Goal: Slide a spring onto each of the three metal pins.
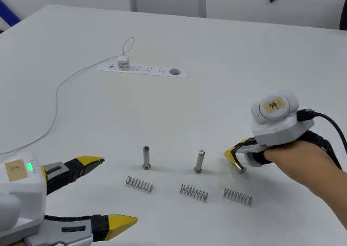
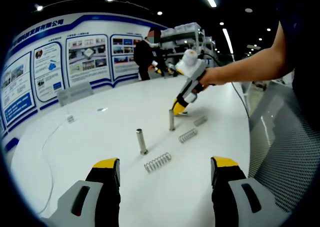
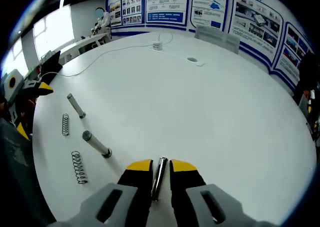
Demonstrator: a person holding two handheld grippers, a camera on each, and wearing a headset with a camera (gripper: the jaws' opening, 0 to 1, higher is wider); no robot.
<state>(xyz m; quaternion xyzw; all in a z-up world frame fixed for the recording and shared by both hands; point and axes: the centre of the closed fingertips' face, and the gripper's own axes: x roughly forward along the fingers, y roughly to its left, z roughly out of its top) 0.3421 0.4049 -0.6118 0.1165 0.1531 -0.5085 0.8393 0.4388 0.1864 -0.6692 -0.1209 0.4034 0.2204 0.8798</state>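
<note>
The white table (image 1: pixel 217 45) carries everything. The left gripper (image 1: pixel 119 190) hovers over the near edge on the left, its yellow-tipped jaws wide apart with nothing between them. The right gripper (image 1: pixel 236 158) is low over the table on the right, also toward the near edge, with its jaws clamped on one metal pin (image 1: pixel 239 167). That pin is tilted with its lower end close to the table, but I cannot tell whether it touches.

A white power strip (image 1: pixel 149 70) lies flat toward the far edge. A small plug (image 1: pixel 123 62) sits in its left end, and a thin white cable (image 1: pixel 57 102) trails from it toward the left edge.

The other two pins stand upright on their broad bases in a line with the held one: the left pin (image 1: pixel 146 157) and the middle pin (image 1: pixel 199 162), well apart.

Three springs lie on their sides in a row, just nearer the near edge than the pins. The left spring (image 1: pixel 139 183), middle spring (image 1: pixel 193 193) and right spring (image 1: pixel 238 197) each lie close to a pin, and none is on one.
</note>
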